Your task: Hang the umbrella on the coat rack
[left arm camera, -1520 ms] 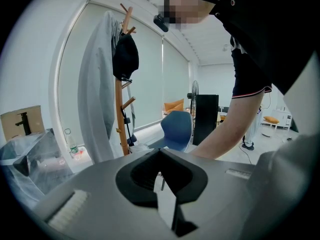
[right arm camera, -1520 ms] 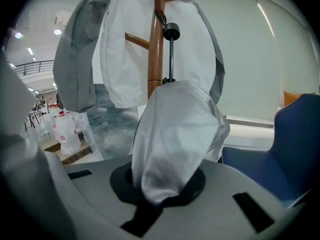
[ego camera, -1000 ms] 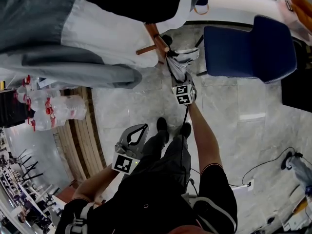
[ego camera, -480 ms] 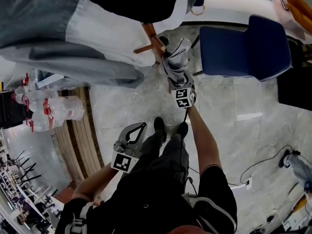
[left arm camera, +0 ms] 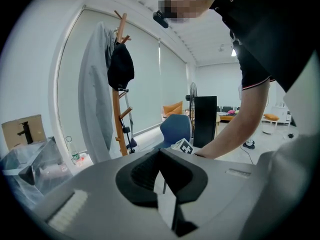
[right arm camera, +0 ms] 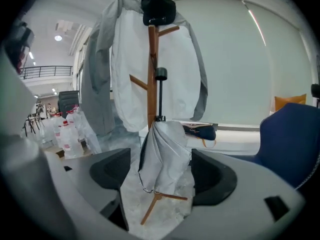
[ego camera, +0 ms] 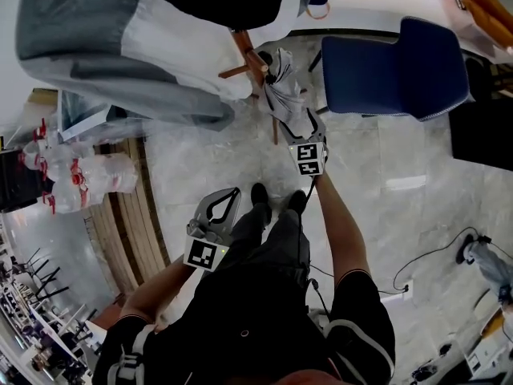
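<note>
On the coat rack (right arm camera: 151, 59) hangs a folded grey umbrella (right arm camera: 165, 159), fabric loose.

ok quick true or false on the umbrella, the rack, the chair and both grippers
1. The grey folded umbrella hangs on the wooden coat rack. True.
2. The right gripper is clamped on the umbrella. False: its jaws are opening, and the pads stand clear of the canopy that shows in the gap between them.
3. The left gripper has its jaws together with nothing in them. True.
4. In the head view, the blue upholstered chair stands left of the rack. False: it stands to the right.
5. A red cap sits at the top of the rack. False: the cap there is black.
</note>
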